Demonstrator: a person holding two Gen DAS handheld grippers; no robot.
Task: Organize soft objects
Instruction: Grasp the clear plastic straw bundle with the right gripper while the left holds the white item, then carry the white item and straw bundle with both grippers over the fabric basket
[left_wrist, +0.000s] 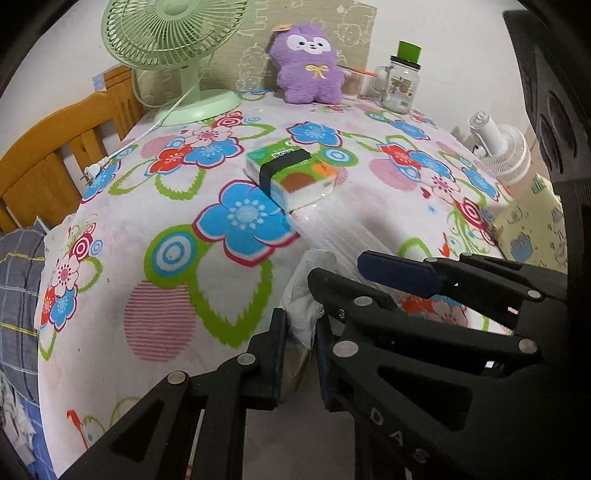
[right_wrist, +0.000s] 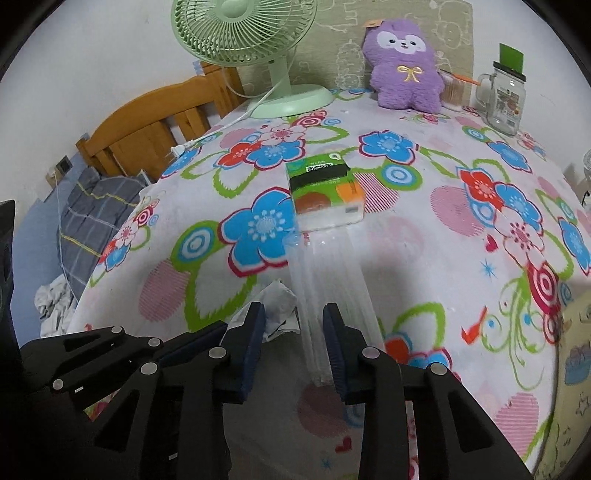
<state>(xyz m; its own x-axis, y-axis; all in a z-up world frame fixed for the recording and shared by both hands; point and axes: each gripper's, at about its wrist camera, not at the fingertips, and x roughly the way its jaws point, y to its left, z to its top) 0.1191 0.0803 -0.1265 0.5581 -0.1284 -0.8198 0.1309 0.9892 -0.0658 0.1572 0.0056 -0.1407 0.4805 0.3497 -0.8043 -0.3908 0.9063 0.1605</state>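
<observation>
A tissue pack (left_wrist: 291, 176) lies flat near the middle of the flowered tablecloth (left_wrist: 177, 295), wrapped in a clear plastic bag (right_wrist: 328, 295) whose long loose end stretches toward both grippers.

In the left wrist view, the left gripper (left_wrist: 300, 360) is pinched nearly closed on a crumpled white-and-clear bit of the bag's end. The right gripper (left_wrist: 373, 275) shows here from the side, crossing in from the right just above; from this angle its grip cannot be told.

The right wrist view settles that: the right gripper (right_wrist: 295, 341) has its 2 fingers at a narrow gap with the gathered clear plastic running between them, and the right pad seems to touch it. The crumpled end sits against its left pad. The left gripper (right_wrist: 207, 339) appears here only as black linkages at lower left, its tips hidden.

A purple plush (left_wrist: 309, 66) sits upright at the far edge, beside a glass jar (left_wrist: 400, 83) with a green lid. A green fan (left_wrist: 173, 55) stands at far left, its plug (left_wrist: 92, 171) lying on the cloth.

Only the left view shows a small white fan (left_wrist: 498, 151) past the table's right edge. Only the right view shows grey checked bedding (right_wrist: 92, 214) below the wooden headboard (right_wrist: 155, 125).
</observation>
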